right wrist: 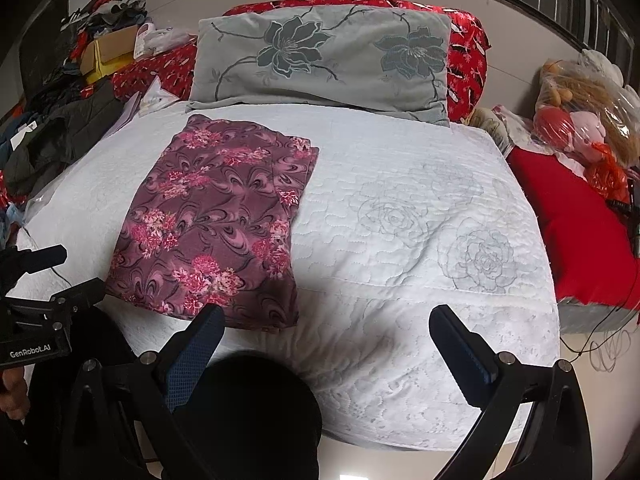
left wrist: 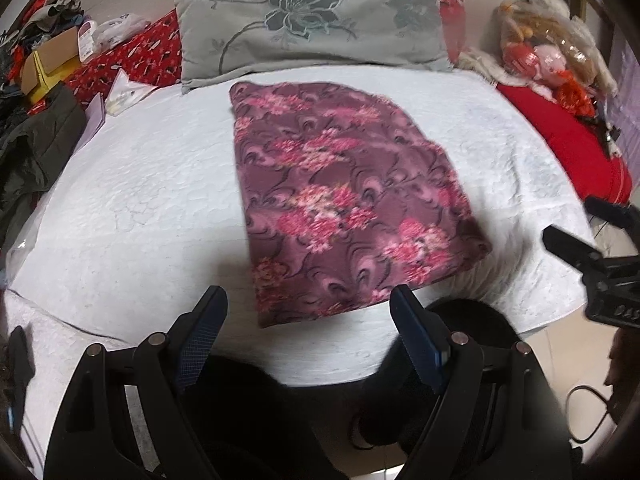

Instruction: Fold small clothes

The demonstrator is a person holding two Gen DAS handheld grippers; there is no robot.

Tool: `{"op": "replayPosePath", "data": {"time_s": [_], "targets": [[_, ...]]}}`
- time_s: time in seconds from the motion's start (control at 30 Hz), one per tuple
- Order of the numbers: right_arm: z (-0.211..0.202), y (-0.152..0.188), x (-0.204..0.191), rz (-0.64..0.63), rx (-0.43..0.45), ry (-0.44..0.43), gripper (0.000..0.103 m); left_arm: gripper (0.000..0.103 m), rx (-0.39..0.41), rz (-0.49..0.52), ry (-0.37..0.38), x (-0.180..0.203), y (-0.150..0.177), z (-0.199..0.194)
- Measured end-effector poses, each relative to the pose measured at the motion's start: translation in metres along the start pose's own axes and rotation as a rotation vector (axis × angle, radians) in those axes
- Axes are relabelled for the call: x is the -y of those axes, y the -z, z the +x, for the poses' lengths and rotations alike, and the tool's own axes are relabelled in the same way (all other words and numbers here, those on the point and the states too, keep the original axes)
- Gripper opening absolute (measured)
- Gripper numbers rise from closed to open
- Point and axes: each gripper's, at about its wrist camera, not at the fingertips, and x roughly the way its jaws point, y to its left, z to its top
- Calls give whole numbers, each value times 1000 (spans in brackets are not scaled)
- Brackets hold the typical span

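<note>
A purple garment with pink flower print (left wrist: 340,196) lies folded flat on the white quilted bed cover (left wrist: 140,200). It also shows in the right wrist view (right wrist: 216,224), on the left half of the bed cover (right wrist: 400,240). My left gripper (left wrist: 308,304) is open and empty, held above the near edge of the garment. My right gripper (right wrist: 326,320) is open and empty, above the bed's near edge, just right of the garment. The right gripper shows at the right edge of the left wrist view (left wrist: 580,232); the left gripper shows at the left edge of the right wrist view (right wrist: 60,276).
A grey flowered pillow (right wrist: 320,56) lies at the head of the bed over a red blanket (right wrist: 468,52). A dark jacket (right wrist: 60,136), a cardboard box (right wrist: 112,46) and piled clothes are at the left. A red cushion (right wrist: 572,224) and bagged plush toys (right wrist: 580,112) are at the right.
</note>
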Motion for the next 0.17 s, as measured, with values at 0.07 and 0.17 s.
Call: {"op": "replayPosePath", "data": {"time_s": [0.07,0.17], "targets": [[1,0,1,7,-2,-2,103,84,2,-3,10,3,-2,-2],[2,1,3,20,-4,0,103,84,-5,2,7,7,-4,-2]]}}
